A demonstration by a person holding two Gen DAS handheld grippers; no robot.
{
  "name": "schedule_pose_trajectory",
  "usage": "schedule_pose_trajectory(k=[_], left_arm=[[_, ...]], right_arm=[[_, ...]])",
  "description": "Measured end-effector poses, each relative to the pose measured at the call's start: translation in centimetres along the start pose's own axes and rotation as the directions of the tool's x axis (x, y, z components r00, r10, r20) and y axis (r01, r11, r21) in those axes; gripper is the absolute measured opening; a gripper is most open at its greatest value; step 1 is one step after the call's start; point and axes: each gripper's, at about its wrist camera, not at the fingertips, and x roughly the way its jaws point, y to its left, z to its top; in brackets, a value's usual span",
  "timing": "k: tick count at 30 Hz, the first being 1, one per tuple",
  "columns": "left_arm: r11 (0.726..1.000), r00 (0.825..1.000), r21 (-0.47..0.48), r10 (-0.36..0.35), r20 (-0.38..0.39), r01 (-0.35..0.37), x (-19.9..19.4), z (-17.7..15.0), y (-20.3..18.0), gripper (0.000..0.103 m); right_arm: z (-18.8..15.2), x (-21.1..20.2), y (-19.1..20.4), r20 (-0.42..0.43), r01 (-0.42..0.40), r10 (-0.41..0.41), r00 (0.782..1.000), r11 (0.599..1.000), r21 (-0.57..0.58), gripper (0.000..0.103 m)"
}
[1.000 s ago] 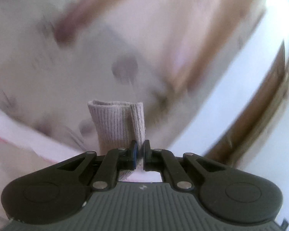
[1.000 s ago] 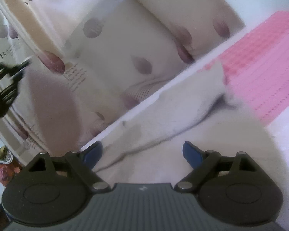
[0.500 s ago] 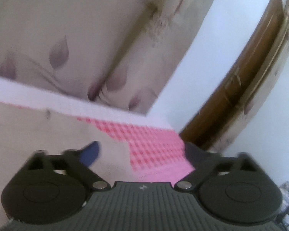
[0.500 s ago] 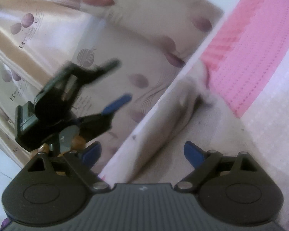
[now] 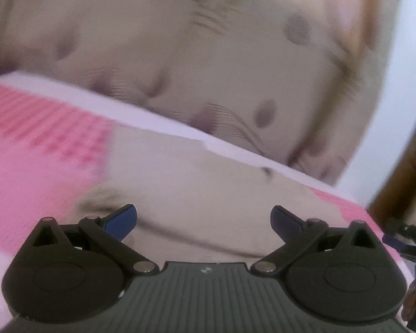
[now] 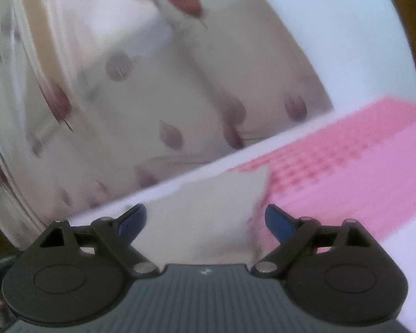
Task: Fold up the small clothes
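- Left gripper [image 5: 203, 217], black with blue-tipped fingers, is hovering with jaws spread wide, gripping nothing; the beige soft-knit small garment [image 5: 208, 183] is lying flat directly ahead of it.
- Right gripper [image 6: 205, 217] is likewise hanging spread and empty; a pointed corner of the garment [image 6: 224, 194] is sitting between its fingertips.
- Garment is resting on the pink checked bed cover [image 5: 36, 138], near the leaf-print beige curtain [image 5: 208, 69].
- Judgement: both views are blurring; steadying first, then pinching one layer at an edge, should be giving a cleaner fold.
- No containers are showing in either view.
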Motion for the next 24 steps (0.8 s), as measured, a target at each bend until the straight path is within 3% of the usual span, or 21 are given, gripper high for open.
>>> schedule_pose_trajectory(k=[1,3,4,5,7,8,14,18,21,24], left_arm=[[0.998,1.0,-0.06,0.018,0.01,-0.017,-0.1,-0.8,1.2,0.1],[0.985,1.0,-0.172,0.008,0.025,-0.004,-0.3,-0.4,2.3,0.102],[0.984,0.999,-0.18,0.019,0.046,-0.011,-0.6,-0.4,2.5,0.102],[0.984,0.998,-0.175,0.035,0.044,-0.026,-0.6,-0.4,2.6,0.102],[0.987,0.999,-0.162,0.023,0.026,-0.018,-0.3,-0.3,2.4,0.102],[0.989,0.999,-0.15,0.023,0.032,-0.018,-0.3,-0.4,2.1,0.102],[0.986,0.999,-0.165,0.035,0.037,-0.028,-0.2,-0.6,2.0,0.103],[0.981,0.997,-0.188,0.058,0.054,-0.047,-0.2,-0.6,2.4,0.103],[0.981,0.996,-0.186,0.066,0.058,-0.054,-0.3,-0.5,2.3,0.103],[0.981,0.996,-0.183,0.071,0.057,-0.06,-0.2,-0.6,2.3,0.103]], right_arm=[[0.3,1.0,-0.1,-0.027,-0.004,0.003,1.0,1.0,-0.028,0.087],[0.4,2.9,0.0,-0.084,0.017,-0.024,0.996,0.997,-0.082,0.068],[0.3,3.9,0.1,-0.128,0.017,-0.029,0.991,0.996,-0.093,0.041],[0.3,4.9,0.1,-0.169,0.009,-0.025,0.985,0.996,-0.094,0.027],[0.2,5.6,0.4,-0.194,0.028,-0.052,0.98,0.992,-0.124,0.019],[0.4,5.0,0.8,-0.169,0.027,-0.05,0.984,0.99,-0.136,0.009],[4.1,1.4,4.5,-0.017,-0.046,0.043,0.999,0.979,-0.2,0.007],[8.0,3.0,5.4,0.047,-0.031,0.044,0.998,0.969,-0.247,0.006],[8.8,6.1,3.7,0.025,0.004,0.002,1.0,0.976,-0.218,0.006],[6.7,10.0,1.2,-0.073,0.031,-0.042,0.996,0.988,-0.151,0.006]])
